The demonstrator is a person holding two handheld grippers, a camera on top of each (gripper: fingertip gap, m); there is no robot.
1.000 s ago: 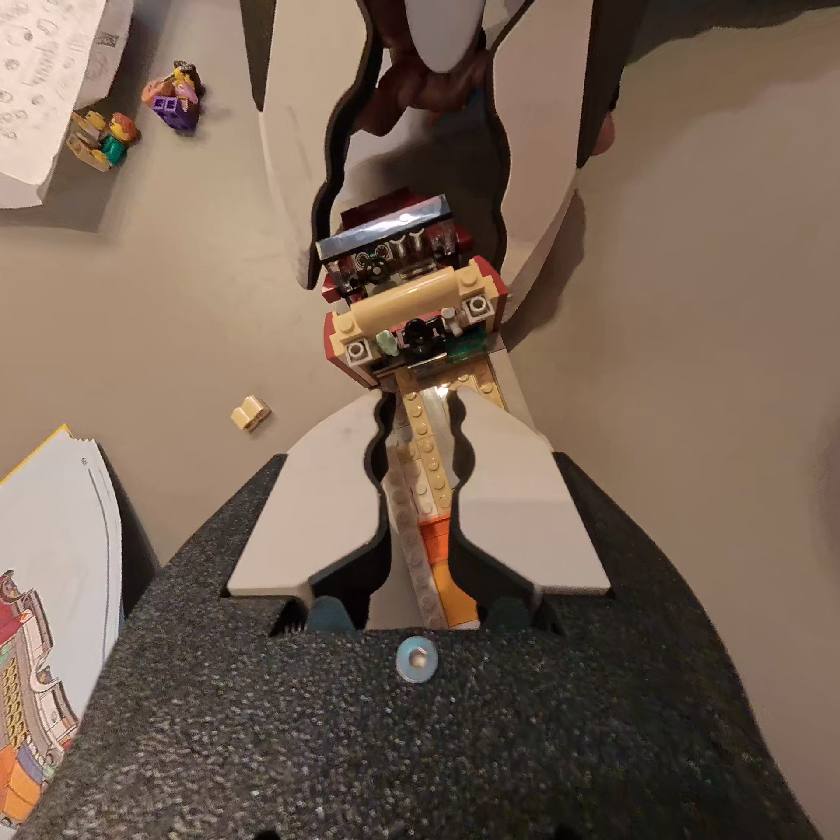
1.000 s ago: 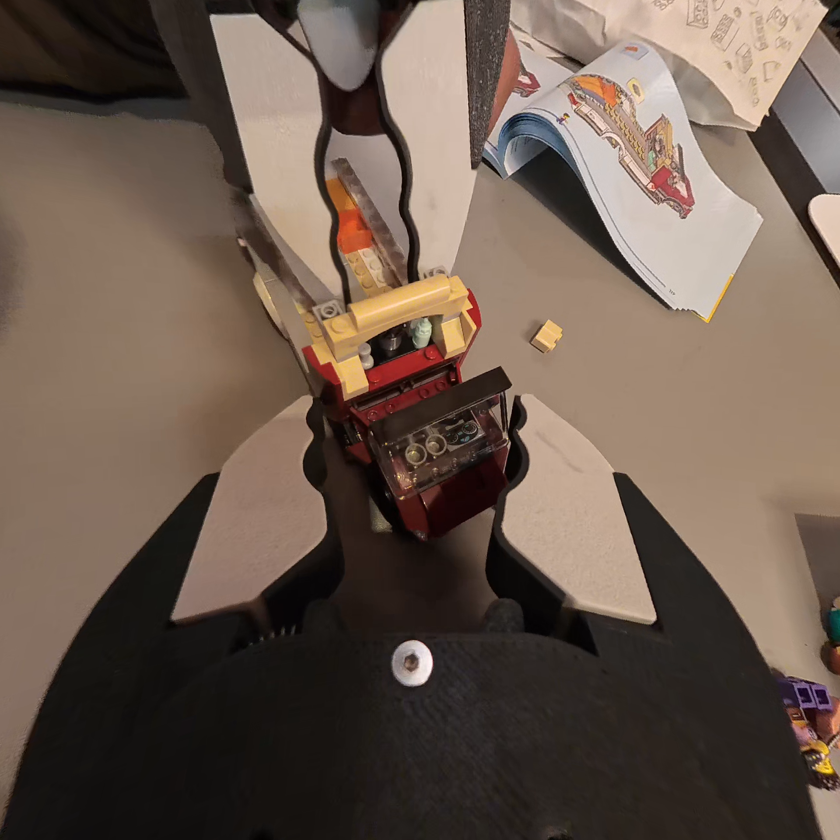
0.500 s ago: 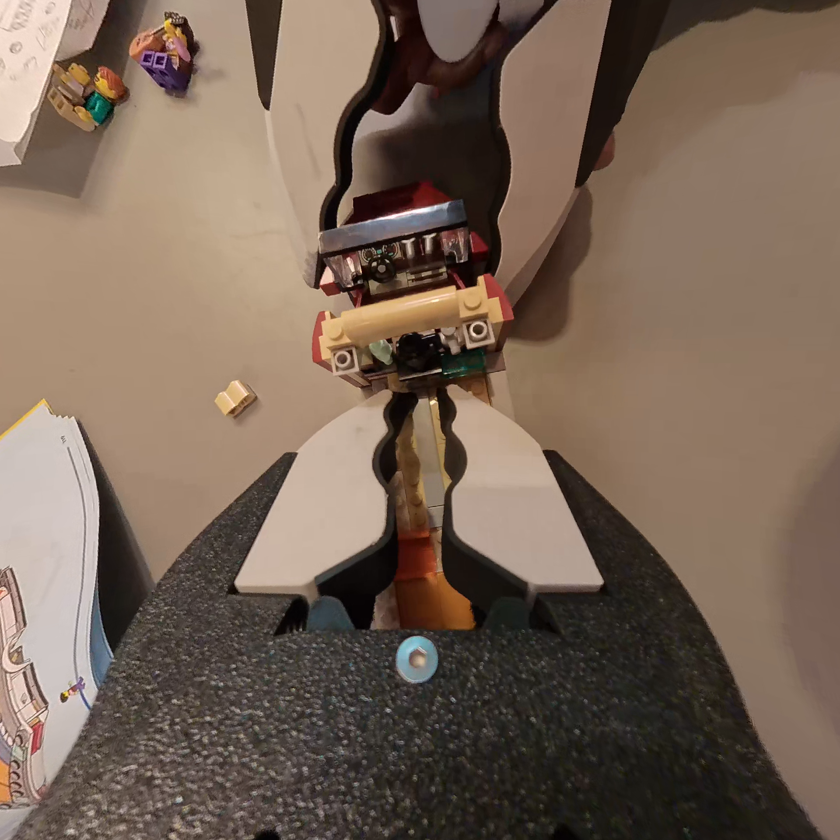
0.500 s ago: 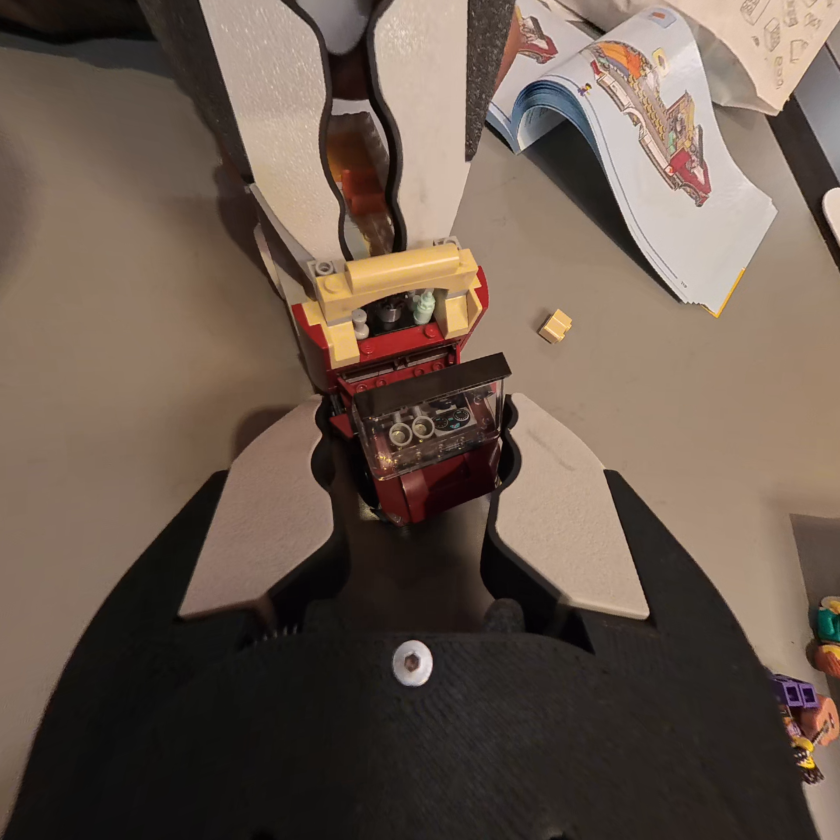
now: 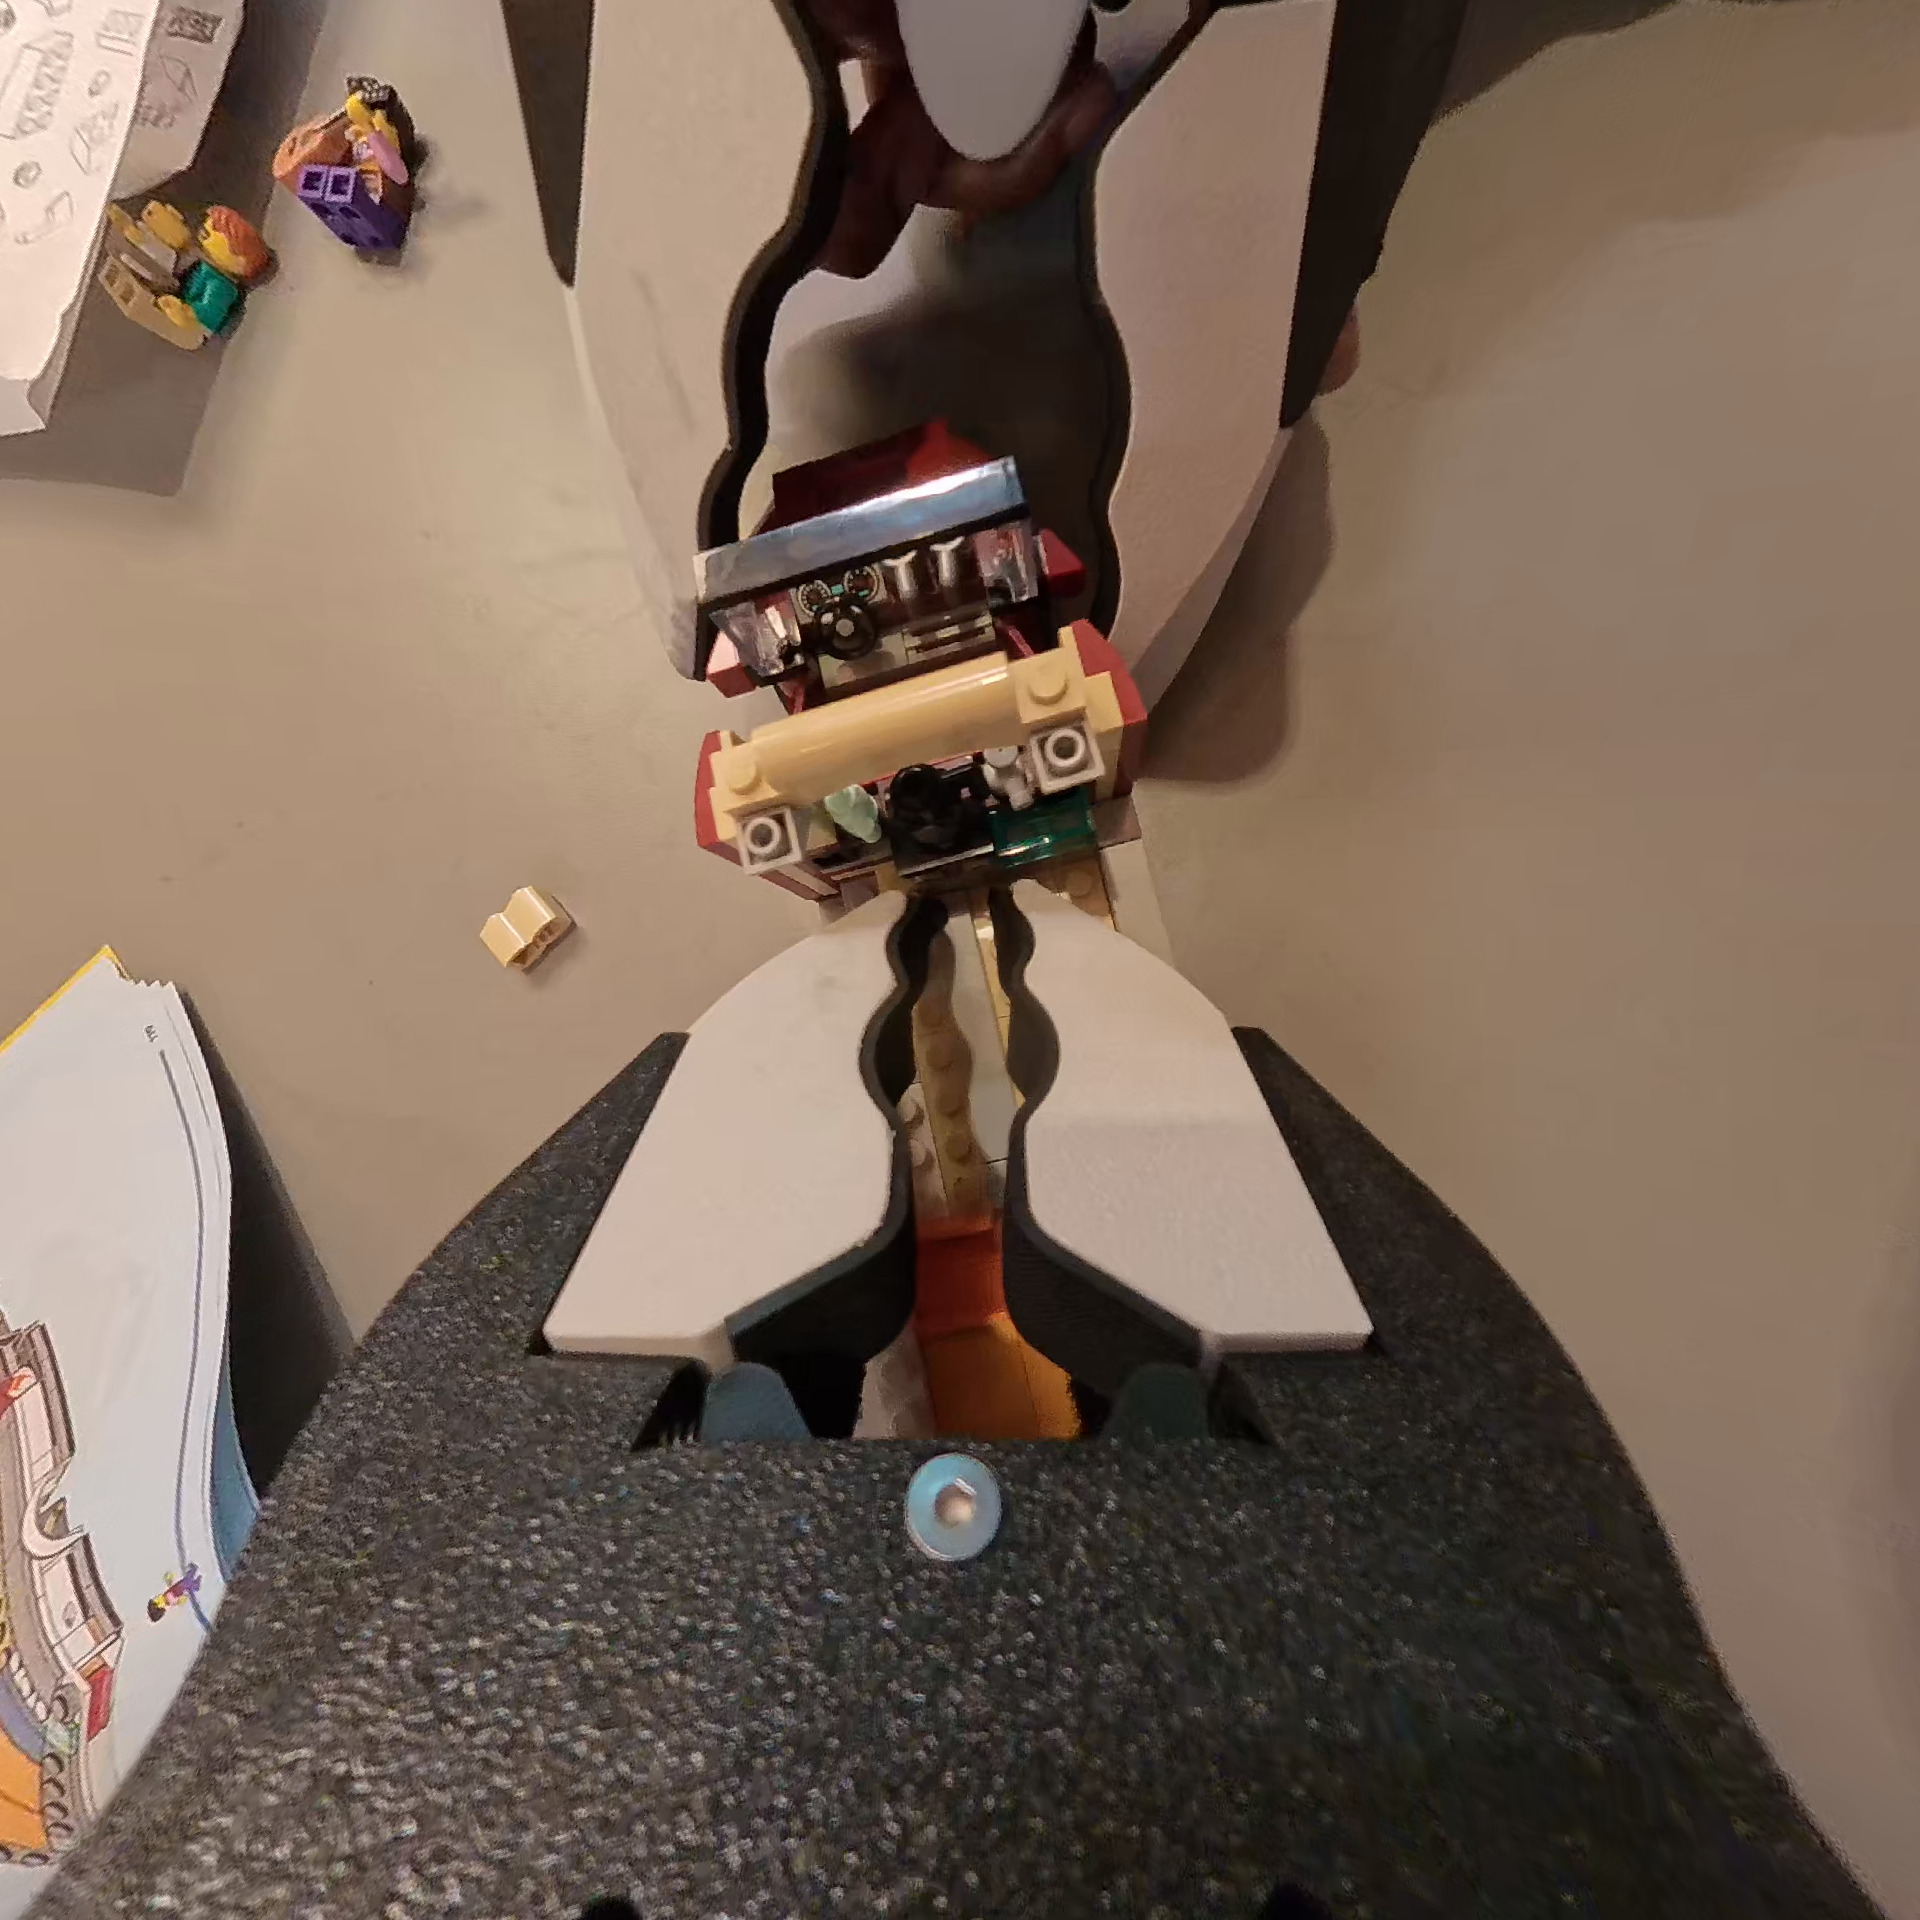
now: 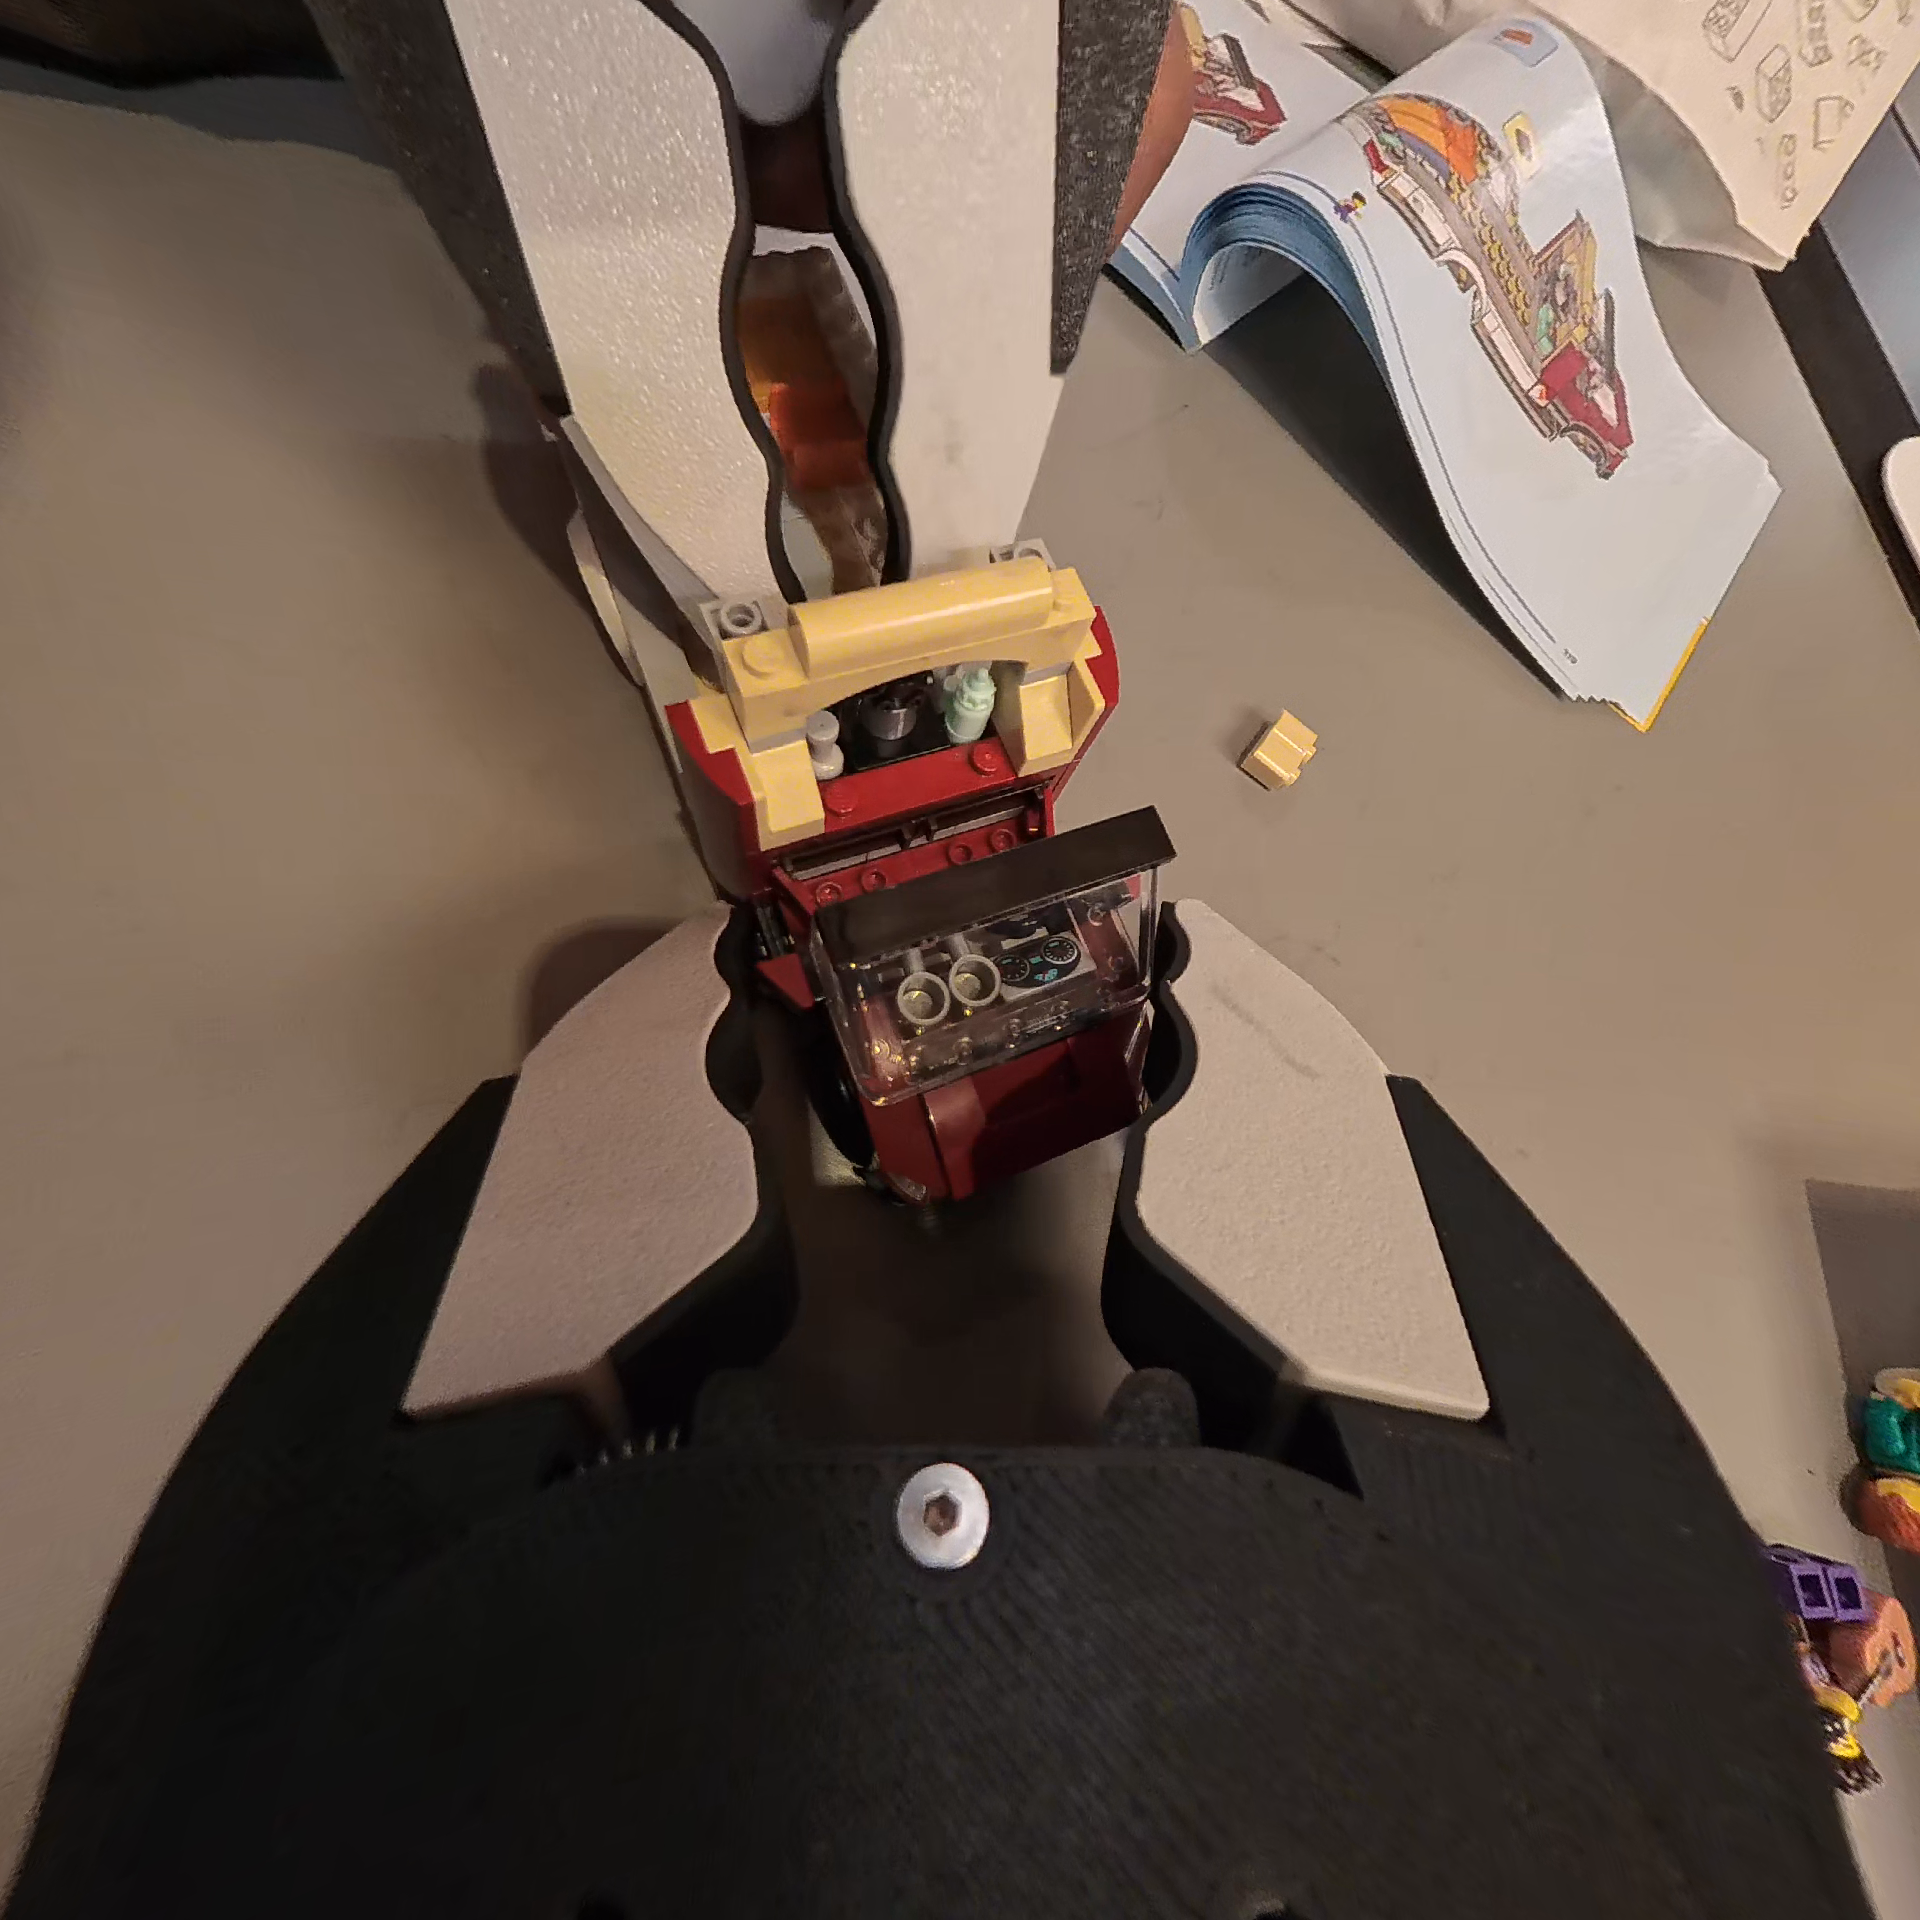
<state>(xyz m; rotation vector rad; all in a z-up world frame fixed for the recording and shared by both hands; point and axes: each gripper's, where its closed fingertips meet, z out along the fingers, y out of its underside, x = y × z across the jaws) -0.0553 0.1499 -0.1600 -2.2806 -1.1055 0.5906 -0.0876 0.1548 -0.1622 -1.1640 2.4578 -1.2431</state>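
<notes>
Brick truck (image 5: 914,717): left gripper (image 5: 961,925) has narrowed onto its tan rear.

Rear deck of the brick truck (image 5: 940,1081) mostly hidden under the left gripper's fingers (image 5: 790,1122), only a narrow tan-and-orange strip shows in the slot; its front underside is lost in dark shadow between the right gripper's fingers (image 6: 603,1164). Instruction booklet (image 5: 94,1299) cut off by the left edge, printed paper sheet (image 5: 73,145) by the top-left corner. Brick figures (image 6: 1860,1652) clipped at the right edge and blurry; a hand (image 5: 904,156) behind the far gripper only partly seen.
</notes>
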